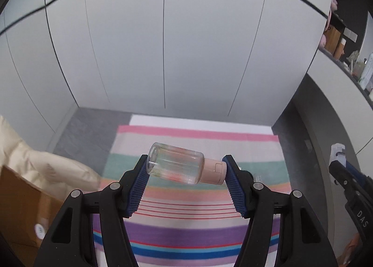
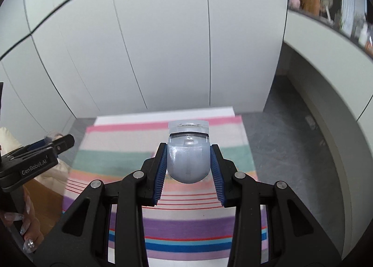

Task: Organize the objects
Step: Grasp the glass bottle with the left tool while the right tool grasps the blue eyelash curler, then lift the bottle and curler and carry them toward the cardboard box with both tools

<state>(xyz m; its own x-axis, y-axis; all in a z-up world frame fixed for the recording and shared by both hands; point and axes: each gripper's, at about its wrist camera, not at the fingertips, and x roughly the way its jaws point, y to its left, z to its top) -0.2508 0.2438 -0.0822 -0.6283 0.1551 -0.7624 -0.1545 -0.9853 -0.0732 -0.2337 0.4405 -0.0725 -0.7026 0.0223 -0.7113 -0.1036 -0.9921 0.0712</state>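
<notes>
Both loads are up off the striped cloth [image 1: 186, 227], my left gripper [image 1: 185, 169] clamping the clear bottle [image 1: 177, 165] end to end, my right gripper [image 2: 188, 162] clenched on the pale-blue curler [image 2: 188, 157] (drop-off spot unseen), so next comes carrying and placing.

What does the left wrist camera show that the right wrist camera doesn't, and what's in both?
Only the left wrist view shows the clear bottle with a pink cap, lying sideways, pinched end to end in the left gripper.

Only the right wrist view shows the pale blue plastic eyelash curler clamped in the right gripper, and a hand with long decorated nails at the lower left.

Both show the striped cloth below, the white cabinet doors behind, grey floor and the cluttered shelf at the upper right.
</notes>
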